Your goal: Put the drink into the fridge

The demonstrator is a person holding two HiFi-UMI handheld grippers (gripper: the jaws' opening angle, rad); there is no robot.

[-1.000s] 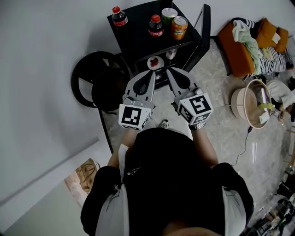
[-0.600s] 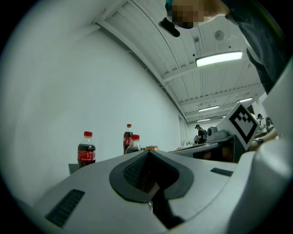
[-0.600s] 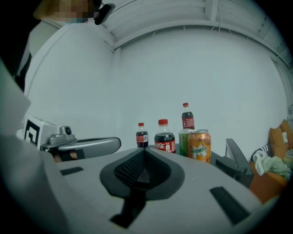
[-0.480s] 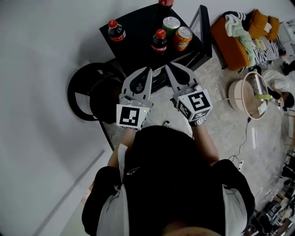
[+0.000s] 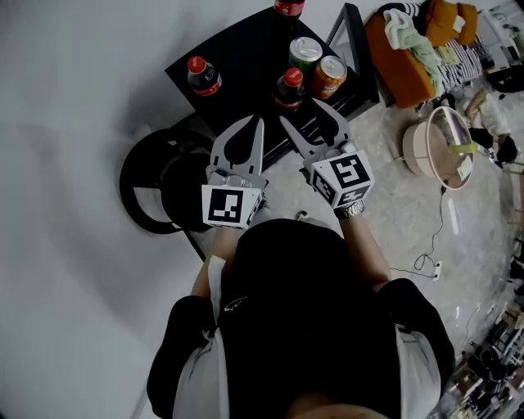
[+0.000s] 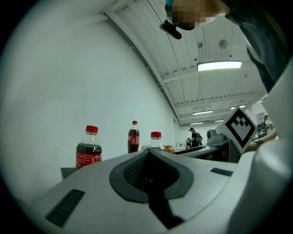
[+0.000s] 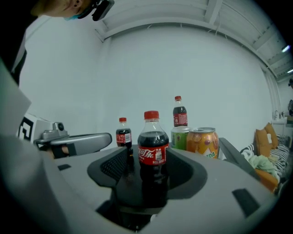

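The right gripper (image 5: pixel 303 114) has its jaws spread wide, having just been opening, and it grips nothing. The nearest cola bottle (image 7: pixel 153 141) stands upright at the gripper's 12 o'clock, in line with the gap, and neither pad touches it (in the head view it sits just past the jaw tips). The left gripper (image 5: pixel 260 123) is at the right one's 9 o'clock, its jaws pressed together and empty.

On the black table (image 5: pixel 246 57), at 12 o'clock in the head view, stand 3 cola bottles with red caps. They are the nearest one, the left cola bottle (image 5: pixel 201 75) at its 9 o'clock, and the far cola bottle (image 5: pixel 288 6) at its 12 o'clock by the table's back edge. There are 2 cans, a green can (image 5: pixel 304 51) and an orange can (image 5: pixel 330 74), just beside each other at the nearest bottle's 1 o'clock.
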